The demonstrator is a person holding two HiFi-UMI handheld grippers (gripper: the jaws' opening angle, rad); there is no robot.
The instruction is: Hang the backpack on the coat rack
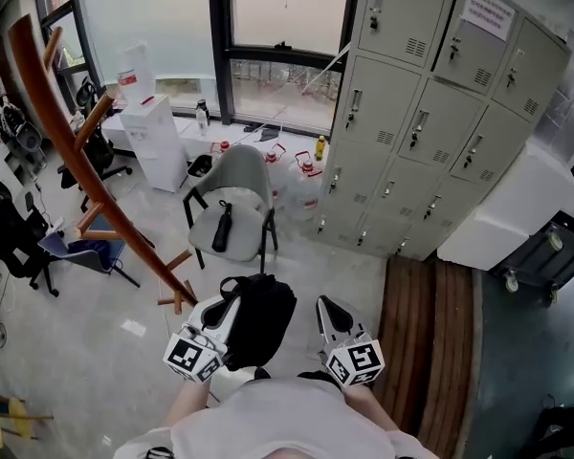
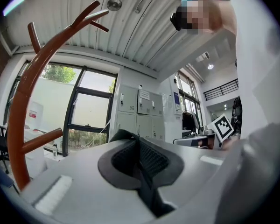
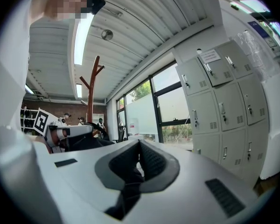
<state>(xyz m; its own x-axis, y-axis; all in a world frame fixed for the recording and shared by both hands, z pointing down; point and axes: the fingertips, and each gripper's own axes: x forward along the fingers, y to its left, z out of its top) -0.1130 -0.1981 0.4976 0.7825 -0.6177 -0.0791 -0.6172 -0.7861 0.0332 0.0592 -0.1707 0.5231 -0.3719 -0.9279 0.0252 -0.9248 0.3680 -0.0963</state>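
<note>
The brown coat rack point(image 1: 27, 65) stands on the left. The left hand-held gripper point(image 1: 230, 304) is squeezed tight on the top of the black backpack point(image 1: 260, 321), which hangs over the floor point(image 1: 124, 352) near the rack's feet. The right hand-held gripper point(image 1: 325, 304) is pinched closed too, just beside the backpack, holding nothing.

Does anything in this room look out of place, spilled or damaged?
Nothing looks spilled or damaged. Two small oddities: a black object lies on the seat of the grey chair, and several jugs stand on the floor beside the lockers.
</note>
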